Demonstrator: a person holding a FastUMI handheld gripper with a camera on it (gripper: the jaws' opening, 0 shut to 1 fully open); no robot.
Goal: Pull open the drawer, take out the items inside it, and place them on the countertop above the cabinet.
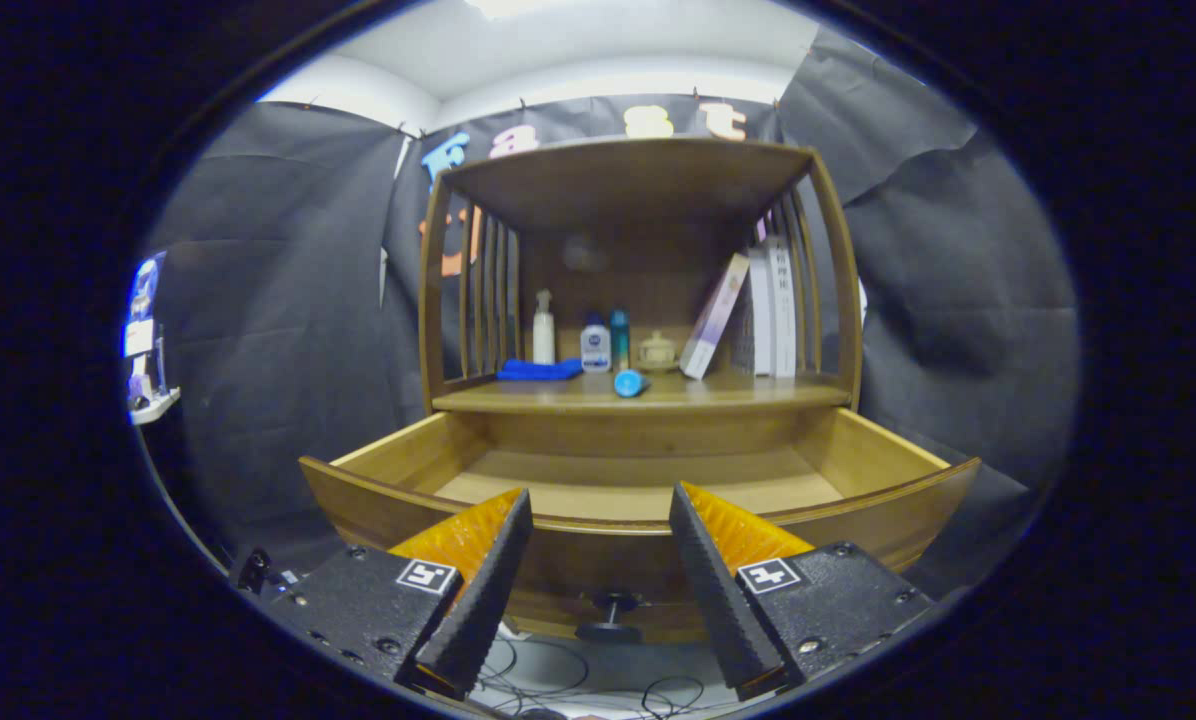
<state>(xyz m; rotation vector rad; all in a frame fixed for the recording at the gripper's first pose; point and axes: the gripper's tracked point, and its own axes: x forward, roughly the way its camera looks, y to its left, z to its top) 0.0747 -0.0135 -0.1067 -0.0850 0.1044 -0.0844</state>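
My claw (598, 570) gapes empty before the open drawer (638, 515); its visible floor looks bare, and the stiff knob (608, 615) suits pinching.

Countertop (518, 398): blue cloth (539, 370), bottles (595, 345), books (770, 312).

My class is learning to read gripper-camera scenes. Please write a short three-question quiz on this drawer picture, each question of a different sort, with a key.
1. True or false: the drawer is pulled open.
2. What lies on its side at the front edge of the countertop?
A. the blue cylinder
B. the white spray bottle
C. the folded blue cloth
3. Fill in: the tool has its fingers ____, with the drawer knob showing between them.

Key
1. True; the part of its floor that shows is bare.
2. A
3. open, holding nothing
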